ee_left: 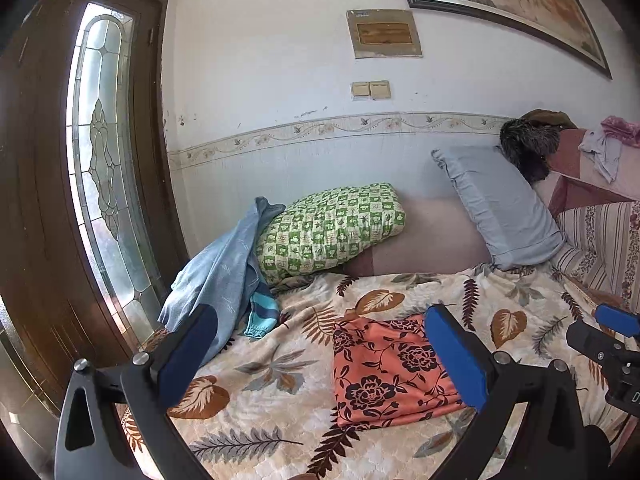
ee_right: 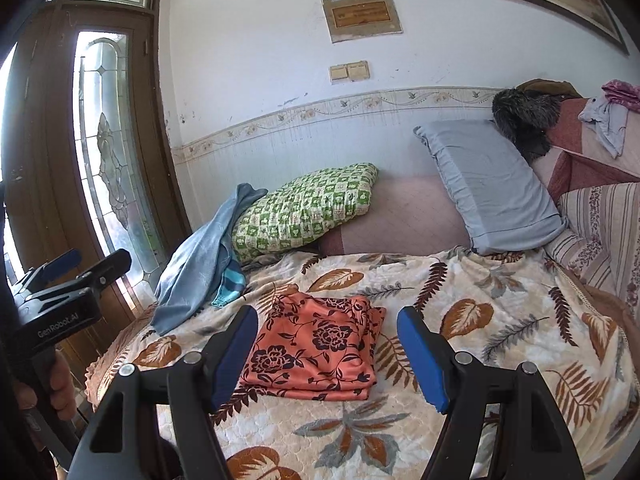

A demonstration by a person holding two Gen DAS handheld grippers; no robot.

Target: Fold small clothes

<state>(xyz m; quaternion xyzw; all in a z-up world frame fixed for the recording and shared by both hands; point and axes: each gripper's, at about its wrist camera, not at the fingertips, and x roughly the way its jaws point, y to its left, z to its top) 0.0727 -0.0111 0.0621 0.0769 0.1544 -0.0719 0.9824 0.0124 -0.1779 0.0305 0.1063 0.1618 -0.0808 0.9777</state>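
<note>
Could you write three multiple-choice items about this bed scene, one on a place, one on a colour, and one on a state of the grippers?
1. Where does the folded floral garment lie?
A. on the leaf-print blanket
B. on the grey pillow
C. on the floor

2. What is the ground colour of the folded floral garment?
A. green
B. orange
C. white

3. How do the left gripper and the right gripper stand?
A. both shut on the cloth
B. one open, one shut
C. both open, holding nothing

Answers:
1. A, as the leaf print shows around every side of it.
2. B, as the cloth is orange with dark flowers.
3. C, as in each wrist view the fingers stand wide apart above the garment, with no cloth between them.
</note>
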